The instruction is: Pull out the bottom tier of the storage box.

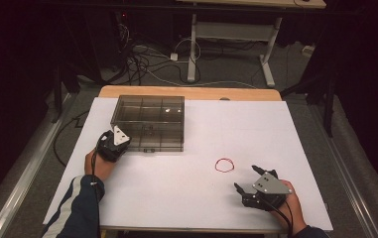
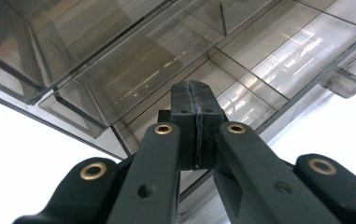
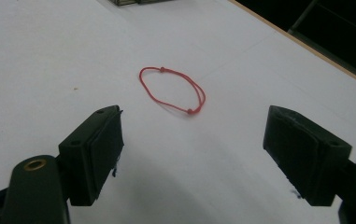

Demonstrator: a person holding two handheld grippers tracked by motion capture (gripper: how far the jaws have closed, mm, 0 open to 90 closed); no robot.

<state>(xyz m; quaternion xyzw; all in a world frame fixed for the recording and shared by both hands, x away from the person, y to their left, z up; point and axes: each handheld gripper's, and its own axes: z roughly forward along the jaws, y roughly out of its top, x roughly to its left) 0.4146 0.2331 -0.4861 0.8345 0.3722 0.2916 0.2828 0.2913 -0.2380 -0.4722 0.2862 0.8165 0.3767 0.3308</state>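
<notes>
A smoky clear plastic compartment box (image 1: 149, 121) stands at the far left of the white tabletop (image 1: 236, 129). My left gripper (image 1: 122, 143) sits at the box's near left corner. In the left gripper view its jaws (image 2: 195, 95) are shut pad to pad, right over the box (image 2: 269, 51) and its dividers, with nothing visible between them. A thin red string loop (image 1: 224, 165) lies flat on the table right of centre. My right gripper (image 1: 246, 178) rests just behind it near the front edge, open. The loop (image 3: 172, 90) lies ahead of its wide-apart jaws (image 3: 192, 149), untouched.
The table's wooden far edge (image 1: 191, 92) shows beyond the white sheet. Behind it stand a second table's legs (image 1: 192, 54) and tangled cables (image 1: 142, 62) on the floor. Metal rails run along both sides of the table.
</notes>
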